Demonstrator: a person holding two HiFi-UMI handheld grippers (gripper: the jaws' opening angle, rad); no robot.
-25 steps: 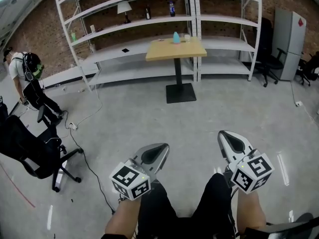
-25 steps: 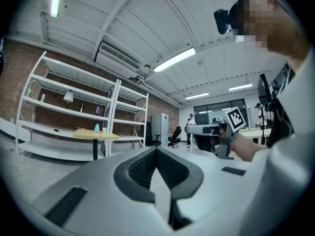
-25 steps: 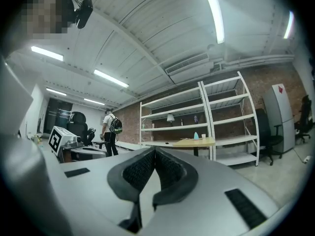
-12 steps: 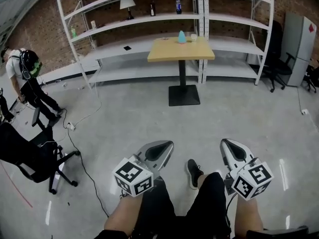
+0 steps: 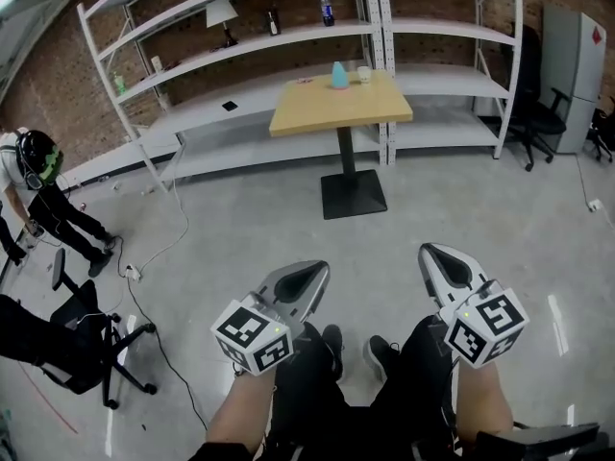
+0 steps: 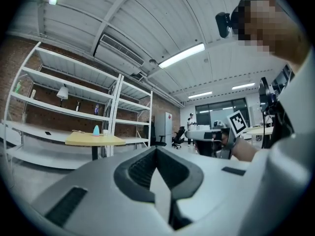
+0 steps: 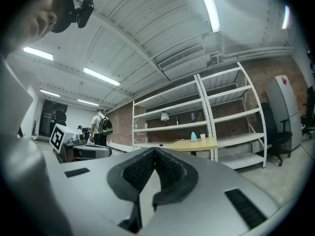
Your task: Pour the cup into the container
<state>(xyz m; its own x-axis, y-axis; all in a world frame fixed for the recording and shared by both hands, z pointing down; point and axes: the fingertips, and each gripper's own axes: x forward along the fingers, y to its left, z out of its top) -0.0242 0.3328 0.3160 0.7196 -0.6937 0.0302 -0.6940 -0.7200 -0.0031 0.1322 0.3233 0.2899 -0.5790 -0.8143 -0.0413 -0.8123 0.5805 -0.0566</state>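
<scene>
A small pale cup [image 5: 363, 74] and a teal cone-shaped vessel [image 5: 338, 74] stand at the far edge of a wooden pedestal table [image 5: 327, 111], some metres ahead. Both grippers are held low near the person's legs, far from the table. My left gripper [image 5: 313, 271] is shut and empty, and so is my right gripper [image 5: 431, 254]. In the left gripper view, the closed tips [image 6: 156, 149] point past the table [image 6: 83, 139] with the teal vessel [image 6: 96, 130]. Across the right gripper view, closed tips [image 7: 155, 150] face the table [image 7: 183, 144] and vessel [image 7: 194, 136].
White metal shelving [image 5: 240, 46] lines the brick wall behind the table. A black office chair [image 5: 67, 339] and floor cables [image 5: 154, 286] lie at the left, near a person with a backpack [image 5: 34, 185]. A grey cabinet [image 5: 574, 75] and a black chair [image 5: 538, 123] stand at the right.
The view has drawn nearer to the table and swung a little; the person's feet have stepped forward. Both grippers keep their places and stay shut.
</scene>
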